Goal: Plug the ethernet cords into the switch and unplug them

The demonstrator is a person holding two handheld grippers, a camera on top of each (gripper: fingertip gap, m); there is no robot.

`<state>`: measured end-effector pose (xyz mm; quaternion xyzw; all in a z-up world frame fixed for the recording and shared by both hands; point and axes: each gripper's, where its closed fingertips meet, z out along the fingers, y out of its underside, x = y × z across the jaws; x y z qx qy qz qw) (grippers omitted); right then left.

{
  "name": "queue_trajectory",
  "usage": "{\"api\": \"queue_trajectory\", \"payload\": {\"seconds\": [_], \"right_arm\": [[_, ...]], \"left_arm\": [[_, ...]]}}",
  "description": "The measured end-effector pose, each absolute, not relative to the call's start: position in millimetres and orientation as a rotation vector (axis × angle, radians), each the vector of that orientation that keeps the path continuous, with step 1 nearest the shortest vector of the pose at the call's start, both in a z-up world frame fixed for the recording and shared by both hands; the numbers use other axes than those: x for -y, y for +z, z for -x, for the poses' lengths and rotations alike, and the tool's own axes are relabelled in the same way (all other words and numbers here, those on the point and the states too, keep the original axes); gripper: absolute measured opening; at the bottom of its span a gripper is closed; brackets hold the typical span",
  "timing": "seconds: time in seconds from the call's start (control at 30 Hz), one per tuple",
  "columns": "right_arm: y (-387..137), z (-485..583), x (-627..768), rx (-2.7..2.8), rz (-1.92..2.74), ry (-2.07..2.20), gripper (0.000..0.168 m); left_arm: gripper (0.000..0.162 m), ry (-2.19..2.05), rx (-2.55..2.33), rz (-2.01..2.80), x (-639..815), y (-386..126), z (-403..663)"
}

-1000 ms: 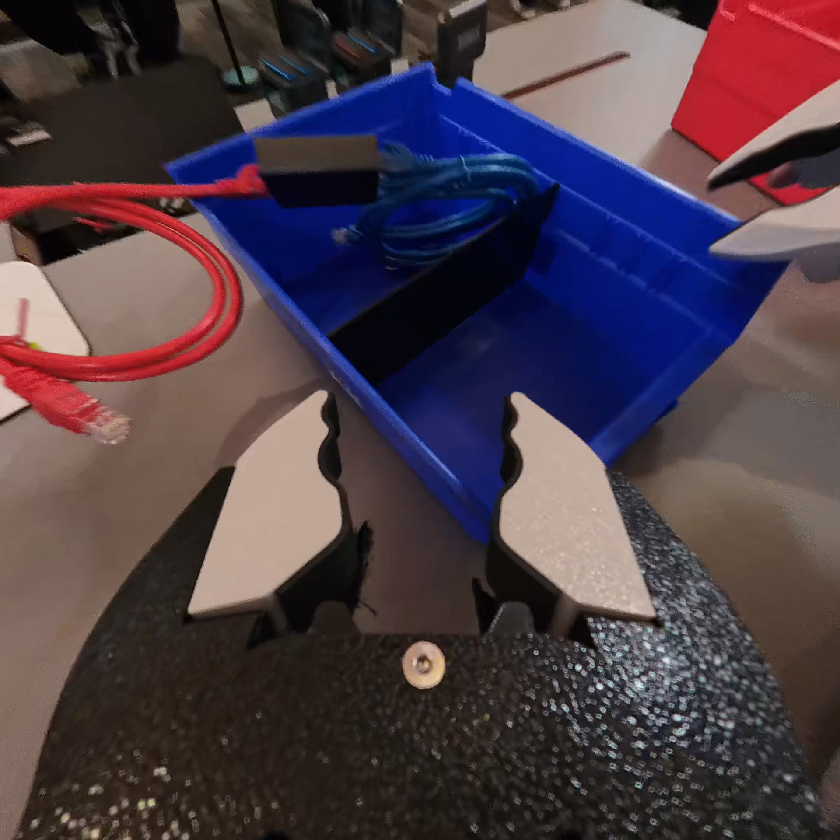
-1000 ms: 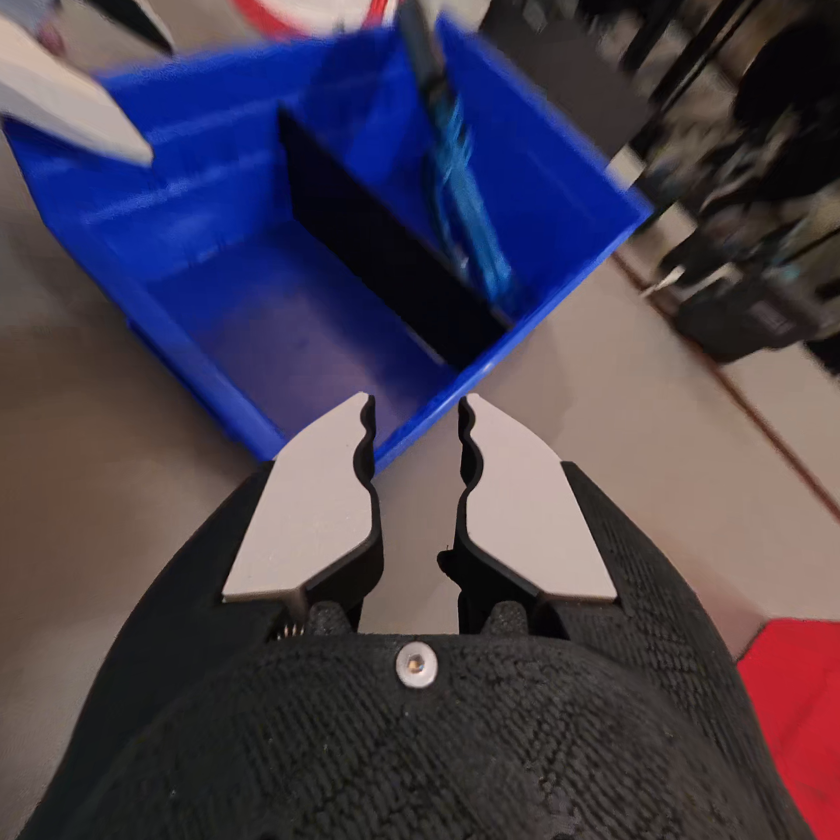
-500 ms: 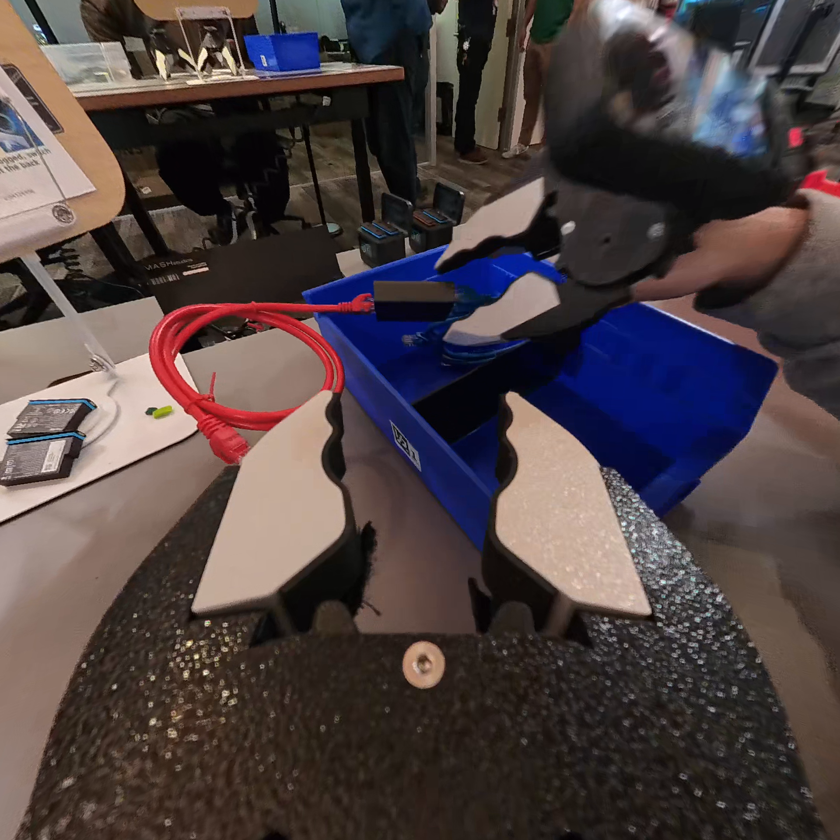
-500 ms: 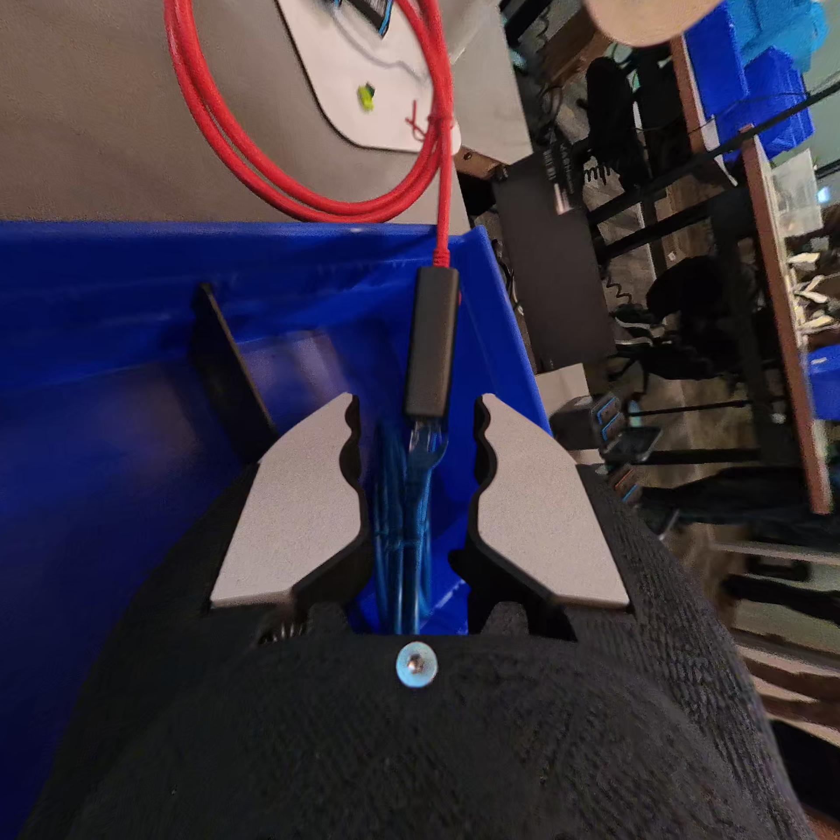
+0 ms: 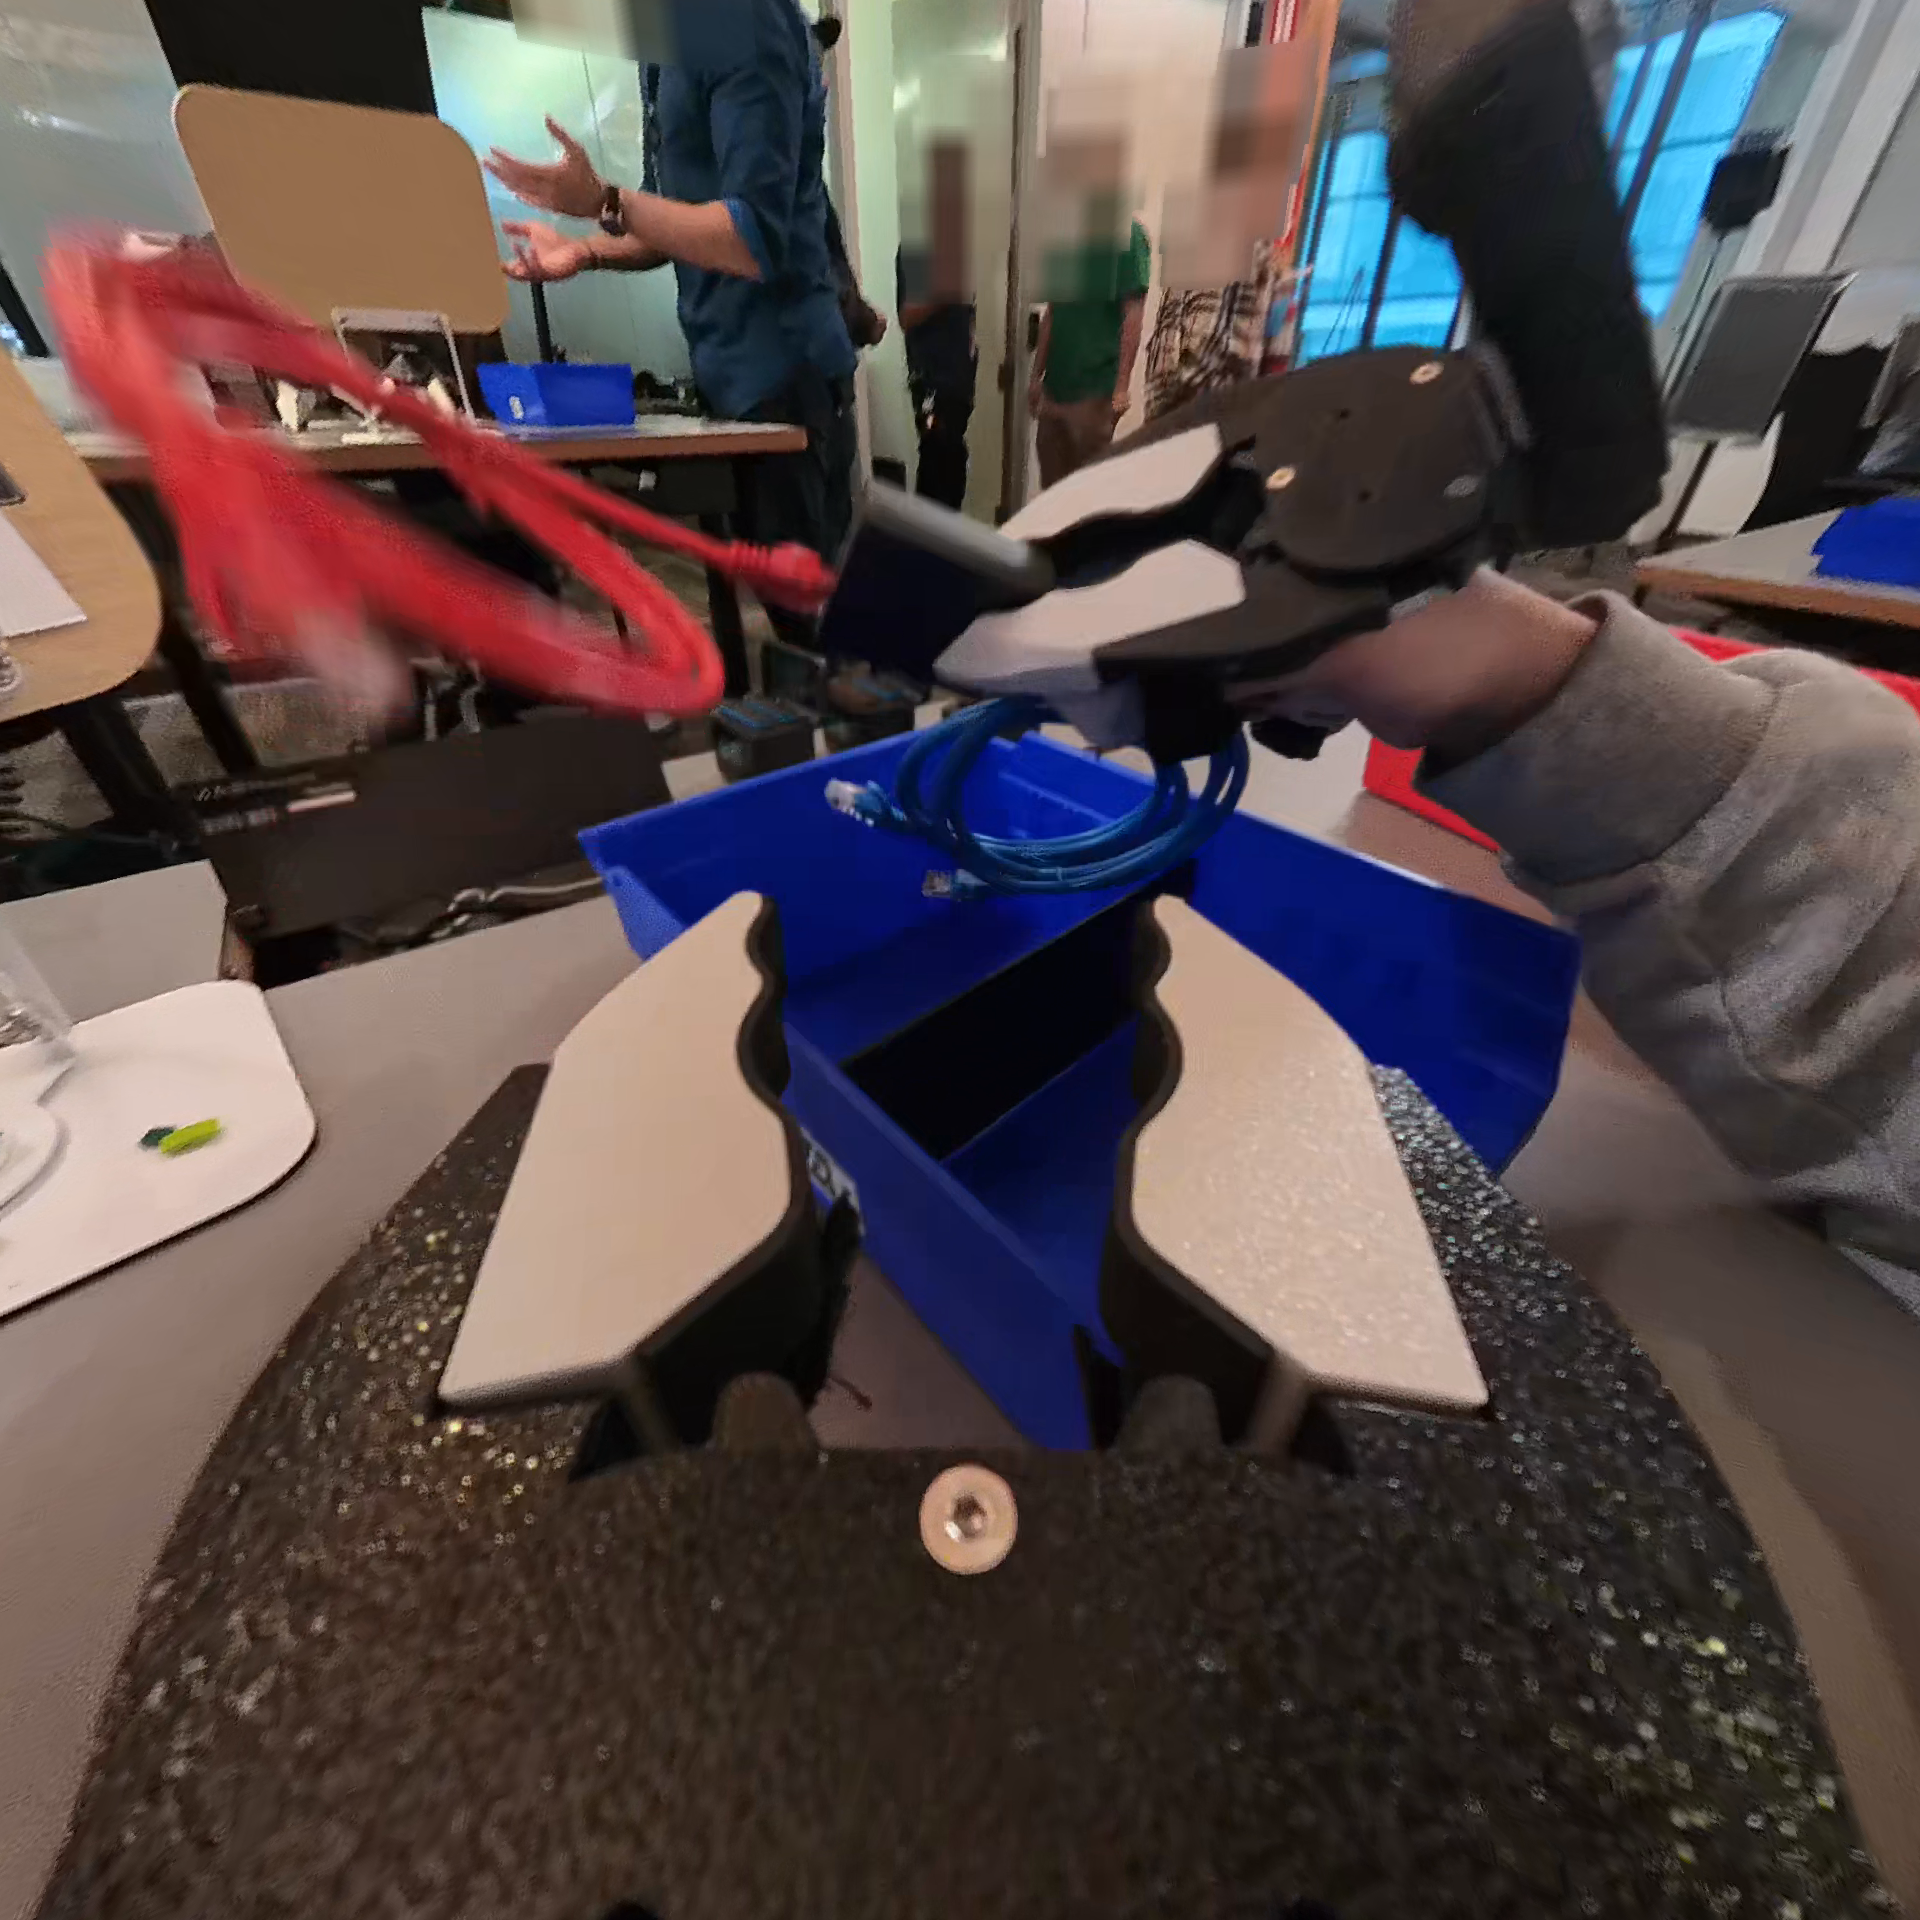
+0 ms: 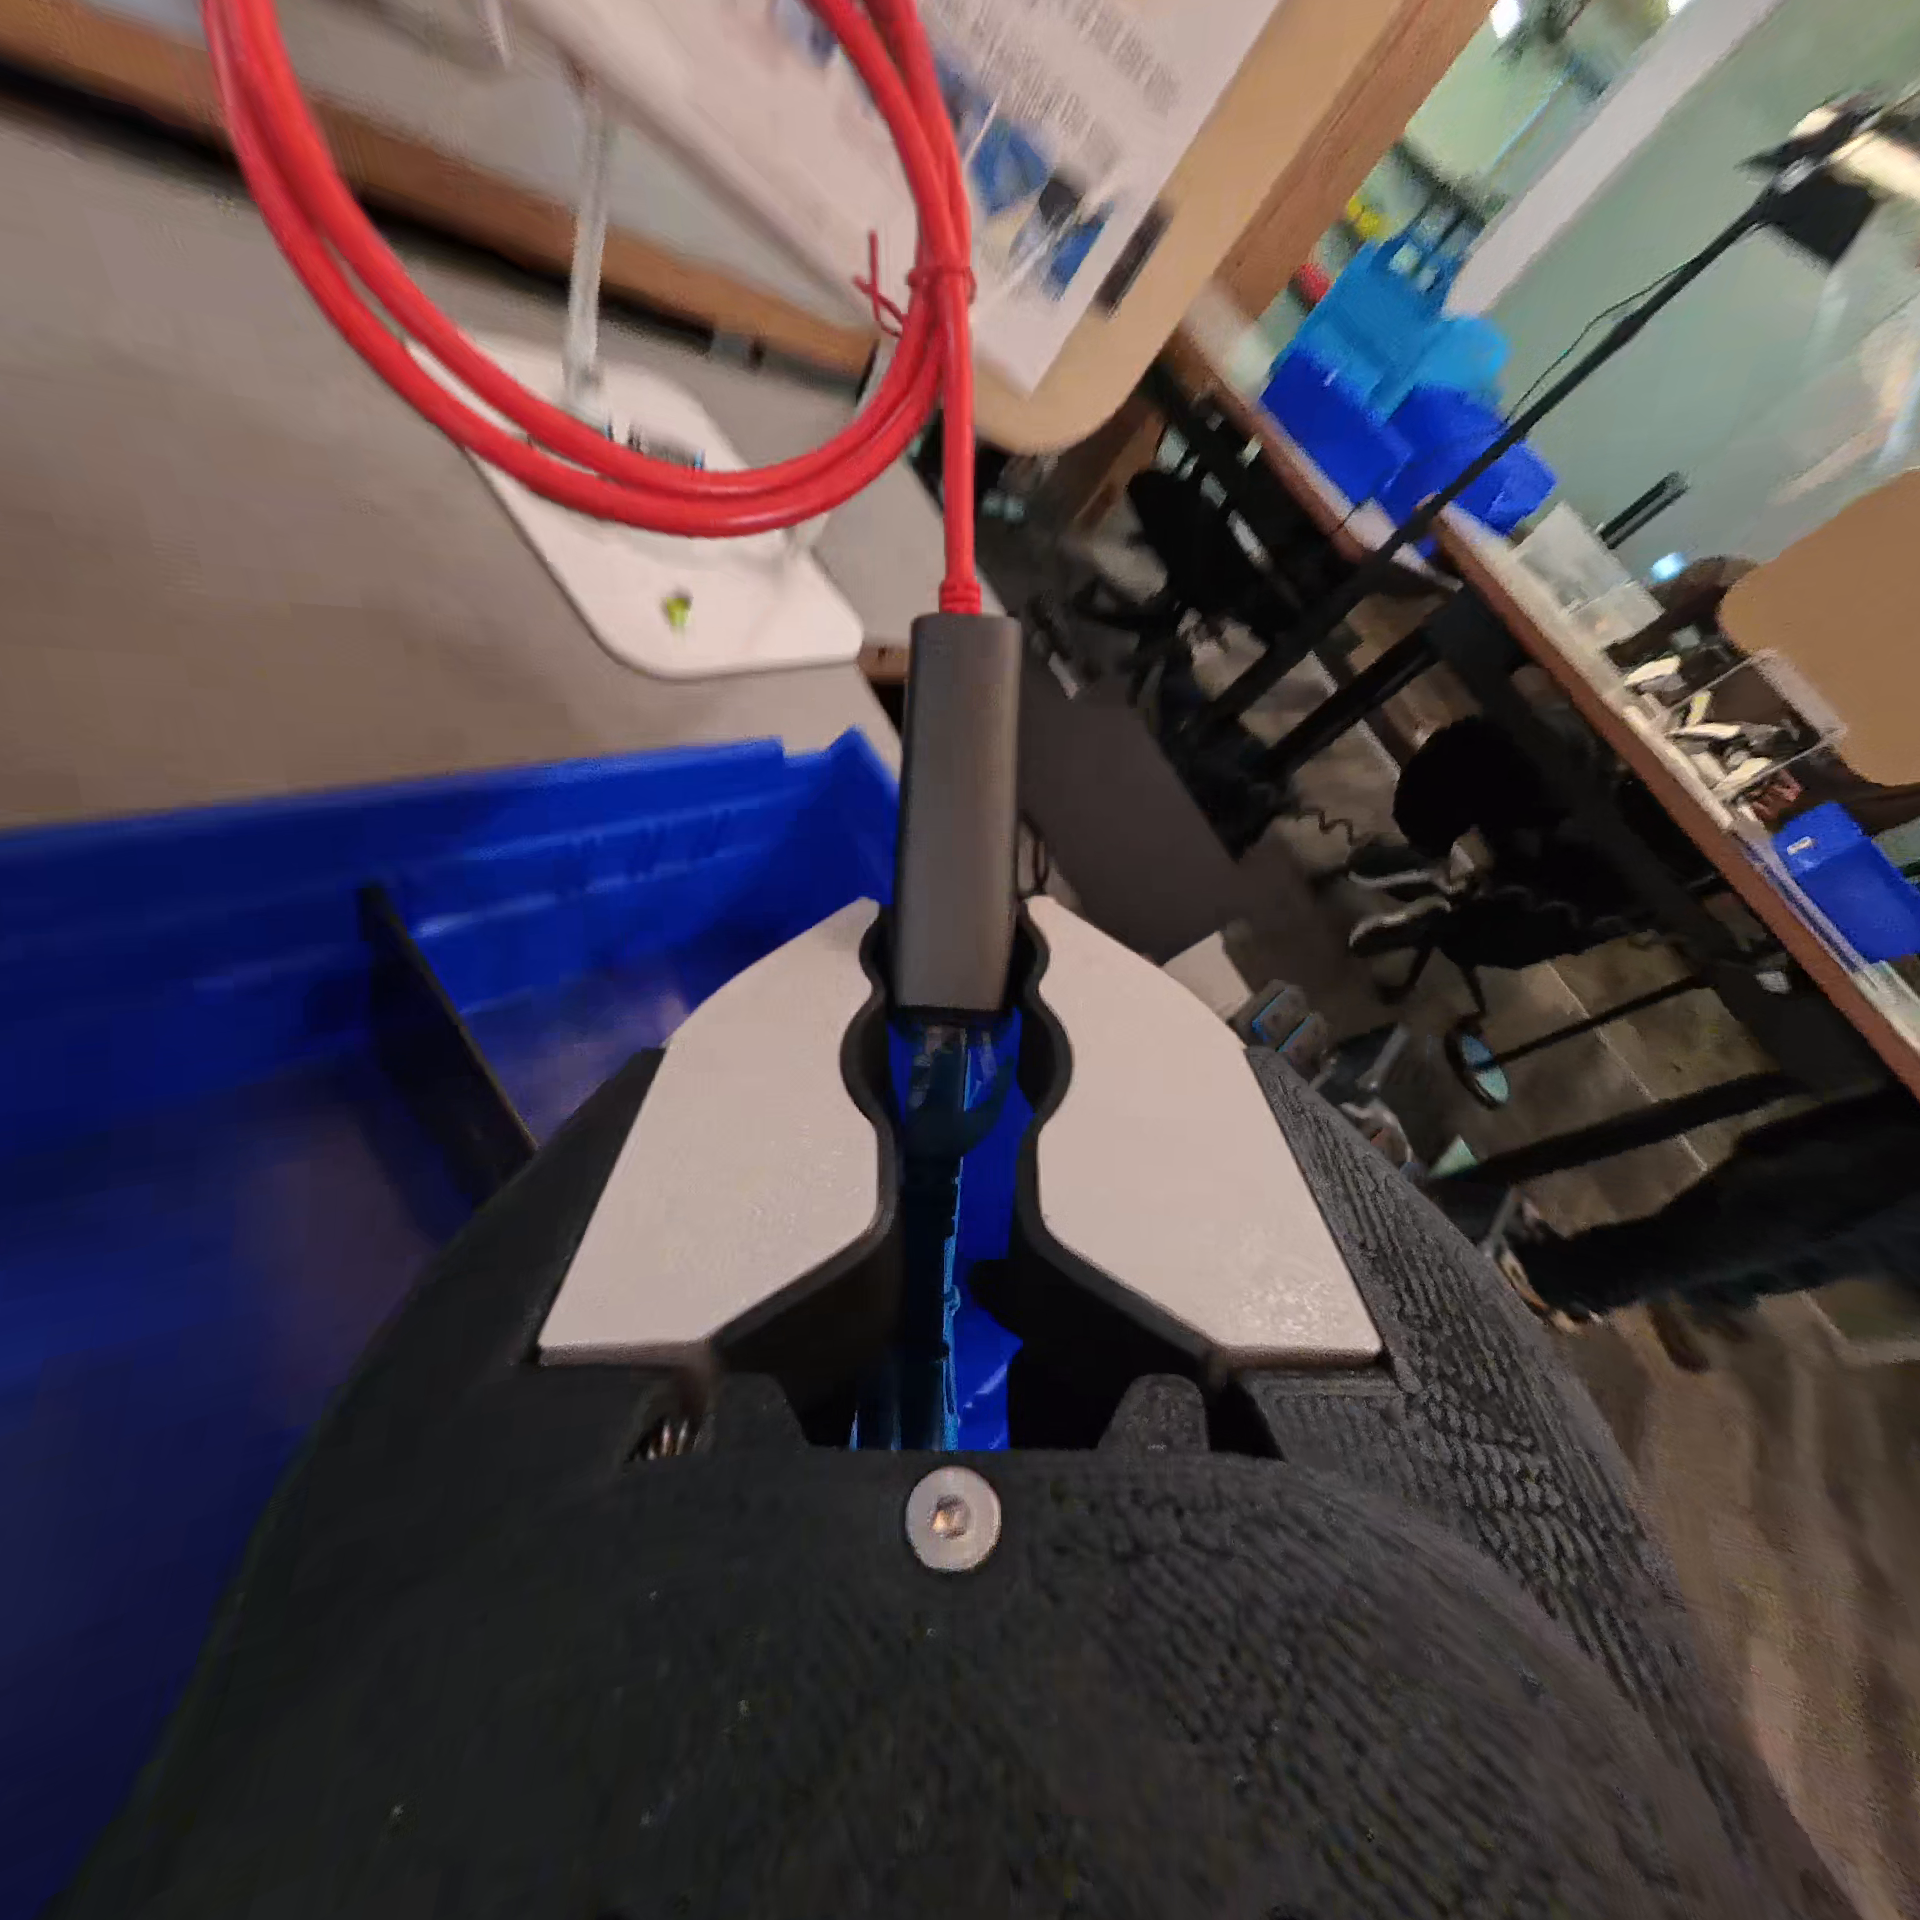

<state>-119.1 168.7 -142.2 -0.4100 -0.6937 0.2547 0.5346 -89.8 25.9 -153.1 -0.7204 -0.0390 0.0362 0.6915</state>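
Since half a second before, I lifted the black coupler (image 6: 954, 821), clamped in my right gripper (image 6: 951, 971); red cable (image 6: 582, 416) and blue cable (image 5: 1049, 821) dangled over the blue bin (image 5: 1382, 966), my left gripper (image 5: 956, 997) waiting wide near it.

The room was an open workspace. Behind the grey table (image 5: 416, 1018) stood long wooden desks (image 5: 582, 442) on black legs, one carrying a small blue bin (image 5: 556, 393). A rounded tan board (image 5: 332, 197) stood upright nearby. Several people (image 5: 748, 208) stood farther back, and bright blue-tinted windows (image 5: 1351, 260) lit the right side.
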Motion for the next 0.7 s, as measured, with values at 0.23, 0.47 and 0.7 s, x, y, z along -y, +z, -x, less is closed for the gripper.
{"api": "queue_trajectory", "payload": {"seconds": [0.23,0.47,0.7], "right_arm": [[-56,64,-158,1.447,0.841,1.041,0.02],[-33,21,-134,1.458,0.611,1.412,0.019],[-36,13,-133,1.479,0.562,1.447,0.019]], "left_arm": [[0.063,-0.035,-0.041,1.403,-50,-105,64],[0.076,-0.128,-0.367,1.301,-107,-59,55],[0.069,-0.633,-0.494,1.122,-128,-21,38]]}}
